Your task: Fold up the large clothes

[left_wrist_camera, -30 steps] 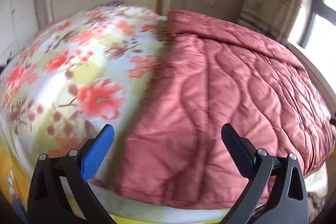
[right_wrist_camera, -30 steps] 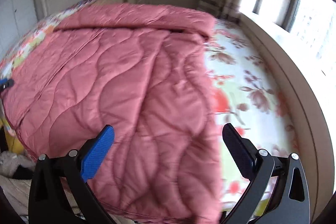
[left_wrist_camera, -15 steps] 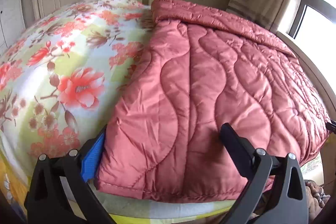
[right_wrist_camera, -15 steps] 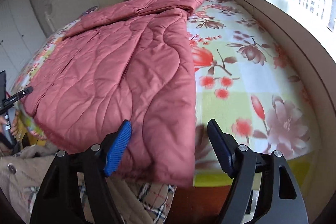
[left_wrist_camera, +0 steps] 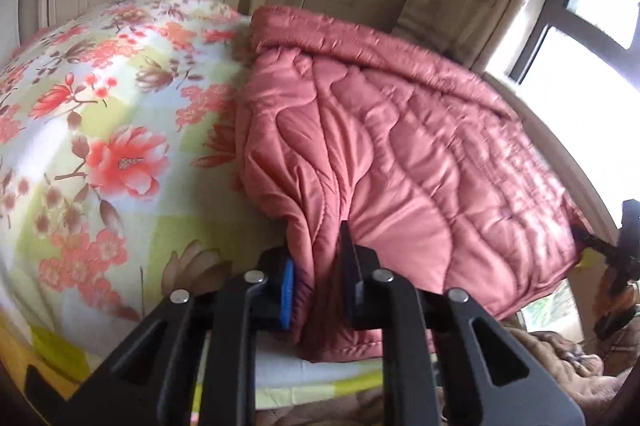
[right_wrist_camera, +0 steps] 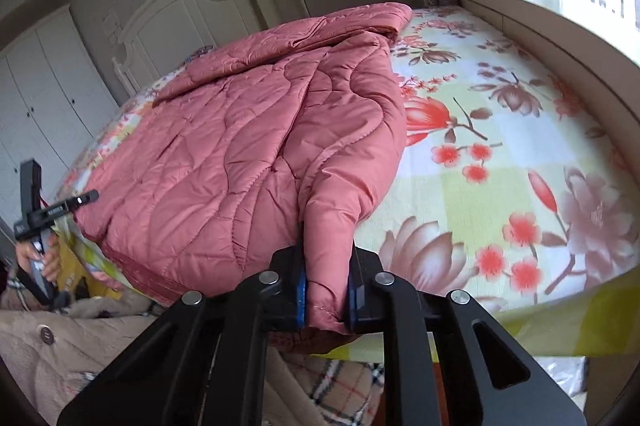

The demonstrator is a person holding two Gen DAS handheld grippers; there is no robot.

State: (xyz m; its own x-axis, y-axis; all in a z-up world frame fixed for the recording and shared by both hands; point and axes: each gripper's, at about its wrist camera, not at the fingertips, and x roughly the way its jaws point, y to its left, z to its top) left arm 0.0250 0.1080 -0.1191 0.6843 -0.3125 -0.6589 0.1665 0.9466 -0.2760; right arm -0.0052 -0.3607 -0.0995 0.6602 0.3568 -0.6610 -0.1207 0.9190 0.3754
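Observation:
A large pink quilted garment [left_wrist_camera: 400, 154] lies spread on the flowered bed [left_wrist_camera: 100, 130]. My left gripper [left_wrist_camera: 316, 286] is shut on the garment's near left corner, and the cloth bunches up between its jaws. In the right wrist view the same garment [right_wrist_camera: 224, 146] covers the left half of the bed. My right gripper [right_wrist_camera: 326, 294] is shut on its near right corner at the bed's foot edge. The left gripper also shows at the far left of the right wrist view [right_wrist_camera: 48, 210].
The flowered bed sheet [right_wrist_camera: 500, 162] is bare to the right of the garment. A white headboard [right_wrist_camera: 192, 10] and wardrobe doors [right_wrist_camera: 44, 94] stand behind. A window sill [right_wrist_camera: 560, 18] runs along the right. A beige coat [right_wrist_camera: 80, 342] and checked cloth [right_wrist_camera: 340, 382] lie below the bed edge.
Both grippers were open over the garment's near edge. Now both have shut on its two near corners, and the cloth is pulled into folds at each grip.

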